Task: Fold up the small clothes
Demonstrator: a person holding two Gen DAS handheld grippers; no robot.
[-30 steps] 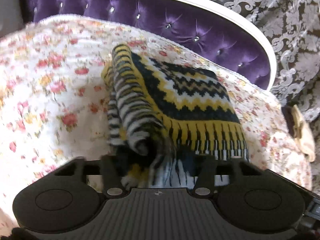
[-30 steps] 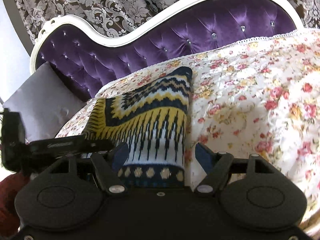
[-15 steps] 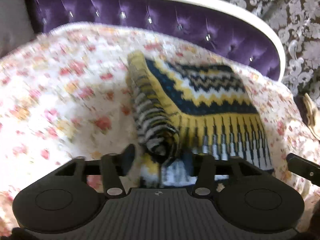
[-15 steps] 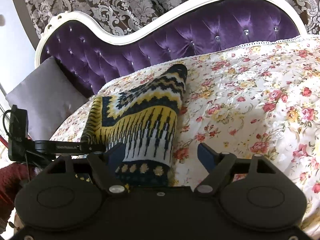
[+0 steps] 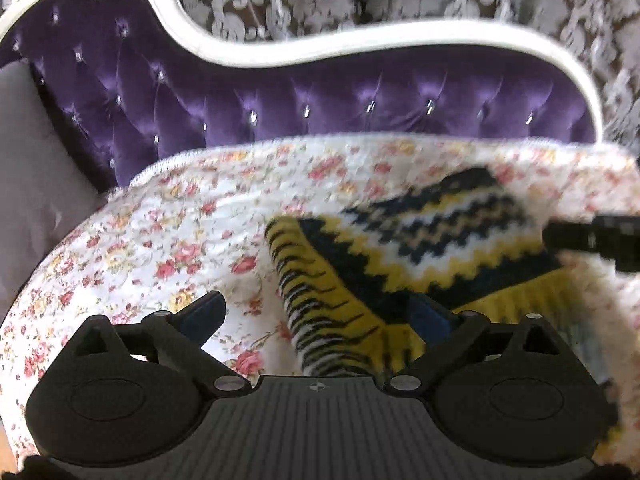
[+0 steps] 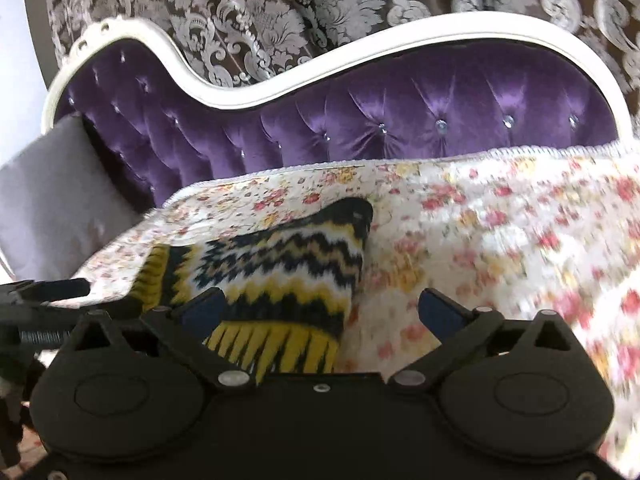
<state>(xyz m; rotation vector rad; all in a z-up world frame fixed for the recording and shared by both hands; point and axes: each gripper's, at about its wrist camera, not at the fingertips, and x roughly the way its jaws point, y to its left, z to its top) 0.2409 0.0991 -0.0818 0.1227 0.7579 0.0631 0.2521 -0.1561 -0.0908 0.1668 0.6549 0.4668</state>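
The knit (image 5: 420,248) lay folded on the floral cover (image 5: 168,248) of the purple sofa (image 5: 320,108). The left hand-held gripper (image 5: 316,314) stood wide open over the knit's near left edge, gripping nothing. The right hand-held gripper (image 6: 320,312) was likewise spread wide and empty, over the knit's (image 6: 280,272) right edge. A grey cushion (image 6: 52,200) sat at the sofa's left end.

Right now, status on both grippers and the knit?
Left gripper open, right gripper open, neither gripping. Yellow zigzag knit folded on floral cover. Nothing in the way.
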